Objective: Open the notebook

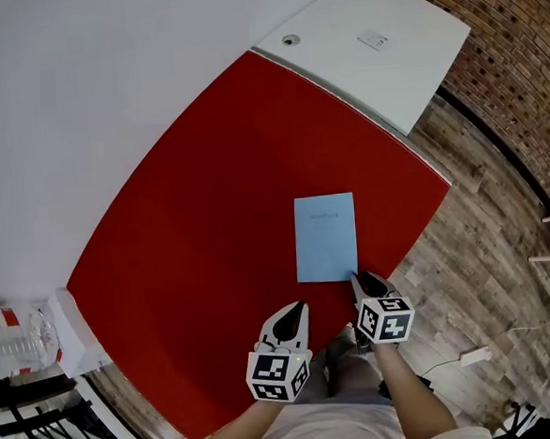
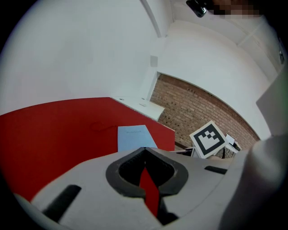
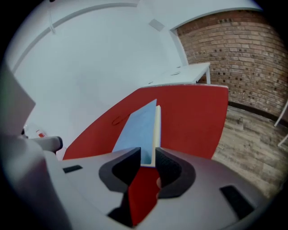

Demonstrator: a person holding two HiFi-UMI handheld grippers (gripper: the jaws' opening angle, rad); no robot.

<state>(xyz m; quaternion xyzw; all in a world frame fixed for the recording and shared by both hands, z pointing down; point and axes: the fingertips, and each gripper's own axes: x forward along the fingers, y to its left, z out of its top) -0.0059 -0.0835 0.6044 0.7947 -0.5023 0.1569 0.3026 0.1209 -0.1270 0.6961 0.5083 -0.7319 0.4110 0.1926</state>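
Straddling the notebook's (image 1: 325,238) near corner with right gripper (image 1: 357,279)
Jaws are sitting slightly spread around the edge, probably to catch the cover; left gripper (image 1: 298,308) is hovering pressed together, empty

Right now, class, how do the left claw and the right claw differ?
The left claw is shut and empty; the right claw is apart around the near corner of the blue notebook. The left claw hangs short of the blue notebook; the right claw reaches it. Both point across the red table.
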